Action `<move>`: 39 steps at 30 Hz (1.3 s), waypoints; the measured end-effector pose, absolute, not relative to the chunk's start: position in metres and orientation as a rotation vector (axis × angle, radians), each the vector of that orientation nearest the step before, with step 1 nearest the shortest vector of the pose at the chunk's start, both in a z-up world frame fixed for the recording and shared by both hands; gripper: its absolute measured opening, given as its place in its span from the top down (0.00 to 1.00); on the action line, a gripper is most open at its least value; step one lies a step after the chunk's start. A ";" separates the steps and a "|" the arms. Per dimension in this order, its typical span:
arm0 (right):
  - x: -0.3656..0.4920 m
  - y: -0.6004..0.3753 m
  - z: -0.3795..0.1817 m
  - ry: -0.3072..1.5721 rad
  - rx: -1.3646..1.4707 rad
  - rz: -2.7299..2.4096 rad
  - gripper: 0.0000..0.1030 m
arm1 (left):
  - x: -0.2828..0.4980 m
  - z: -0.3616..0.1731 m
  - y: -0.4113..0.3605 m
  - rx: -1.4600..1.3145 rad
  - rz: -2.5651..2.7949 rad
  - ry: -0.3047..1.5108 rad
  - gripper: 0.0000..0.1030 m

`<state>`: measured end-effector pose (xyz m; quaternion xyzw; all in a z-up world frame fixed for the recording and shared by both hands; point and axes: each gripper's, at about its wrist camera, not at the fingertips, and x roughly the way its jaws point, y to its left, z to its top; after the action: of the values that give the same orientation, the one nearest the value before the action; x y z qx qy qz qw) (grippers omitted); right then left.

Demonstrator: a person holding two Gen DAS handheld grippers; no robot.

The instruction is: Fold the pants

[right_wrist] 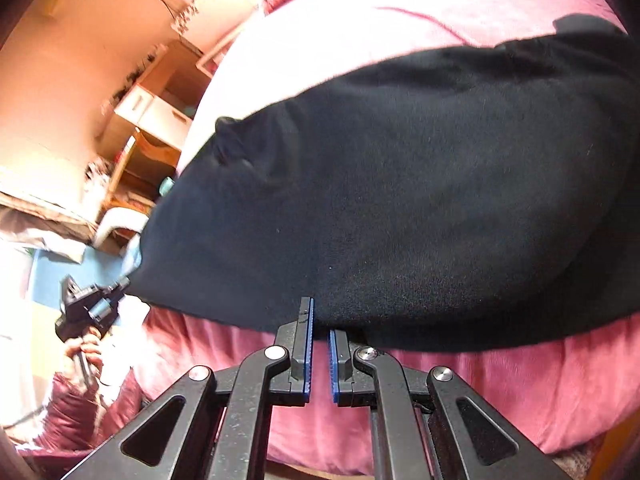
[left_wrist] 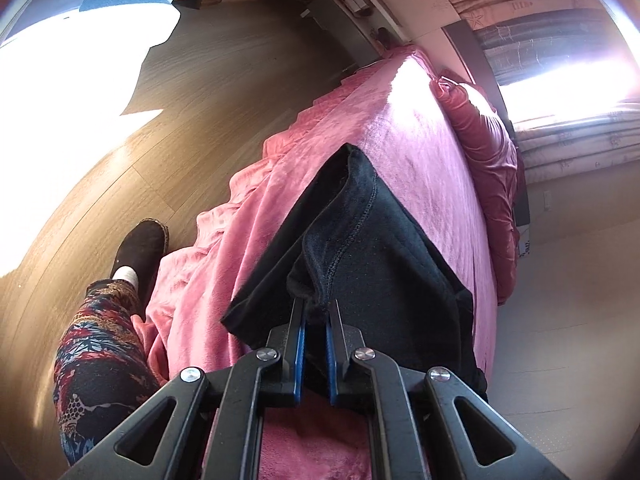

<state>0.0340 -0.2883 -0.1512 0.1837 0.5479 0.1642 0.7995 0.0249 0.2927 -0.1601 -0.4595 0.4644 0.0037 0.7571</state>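
— Where are the pants [left_wrist: 384,240]?

— On the bed [left_wrist: 420,128], black on the pink cover. In the left wrist view they run long from the near edge at 6 o'clock up toward 12, tapering to a blunt end about halfway up the bed. A stitched seam runs along that line.

— And from the other side?

— In the right wrist view the pants [right_wrist: 400,184] fill the middle, stretched from 9 o'clock to 3. The 3 o'clock end is cut off by the frame, so I can't say whether that's waist or cuffs.

— The tongs?

— The left gripper [left_wrist: 317,314] is clamped on a bunched fold of the pants at the near edge; cloth sits between its blue pads. You can see the left gripper [right_wrist: 90,306] from the right wrist view too, at 8 o'clock, touching the pants' corner, hand [right_wrist: 86,350] below it, blurred. The right gripper [right_wrist: 321,322] has its tips at the pants' lower hem with a narrow gap between the pads. Whether it pinches cloth, I cannot tell; the hem hides the tips.

— Room to move?

— Bare pink cover beyond the pants toward a pillow [left_wrist: 488,152] at 2 o'clock. The cover hangs over the near edge. Wood floor [left_wrist: 192,92] lies left of the bed, with a leg [left_wrist: 100,352] and slipper [left_wrist: 140,248] beside it.
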 end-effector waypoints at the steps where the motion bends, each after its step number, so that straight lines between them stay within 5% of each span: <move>1: 0.034 -0.287 -0.153 1.181 0.383 0.345 0.94 | 0.024 -0.162 0.293 -0.997 0.015 1.024 0.92; 7: 0.041 -0.280 -0.174 1.239 0.351 0.328 0.94 | 0.022 -0.168 0.287 -0.909 0.051 1.081 0.92; 10: 0.049 -0.281 -0.177 1.246 0.384 0.339 0.93 | 0.022 -0.175 0.287 -0.900 0.100 1.122 0.82; 11: 0.048 -0.287 -0.175 1.243 0.399 0.353 0.84 | 0.023 -0.172 0.288 -0.869 0.146 1.133 0.72; 14: 0.047 -0.305 -0.163 1.235 0.448 0.381 0.65 | 0.023 -0.151 0.291 -0.772 0.236 1.098 0.71; 20: 0.033 -0.396 -0.120 1.079 0.533 0.222 0.66 | 0.026 -0.093 0.280 -0.703 0.169 0.908 0.70; 25: 0.035 -0.462 -0.085 0.972 0.571 0.044 0.63 | 0.055 -0.083 0.214 -0.577 -0.040 0.964 0.69; 29: 0.052 -0.512 -0.067 0.894 0.625 -0.091 0.55 | 0.075 -0.091 0.149 -0.486 -0.238 1.020 0.69; 31: 0.066 -0.541 -0.065 0.855 0.655 -0.186 0.42 | 0.081 -0.097 0.119 -0.430 -0.304 1.058 0.69; 35: 0.109 -0.578 -0.082 0.885 0.788 -0.268 0.44 | 0.085 -0.111 0.076 -0.382 -0.395 1.126 0.69; 36: 0.119 -0.581 -0.089 0.919 0.805 -0.280 0.49 | 0.086 -0.114 0.069 -0.372 -0.404 1.144 0.69; 37: 0.126 -0.584 -0.094 0.939 0.829 -0.292 0.66 | 0.085 -0.118 0.064 -0.361 -0.405 1.159 0.69; 39: 0.142 -0.578 -0.090 0.924 0.816 -0.229 0.70 | 0.083 -0.125 0.058 -0.347 -0.413 1.192 0.69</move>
<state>0.1420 -0.5779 -0.0901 0.3818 0.4323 -0.1070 0.8099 0.0828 0.0584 -0.1252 -0.1616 0.5544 -0.1919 0.7936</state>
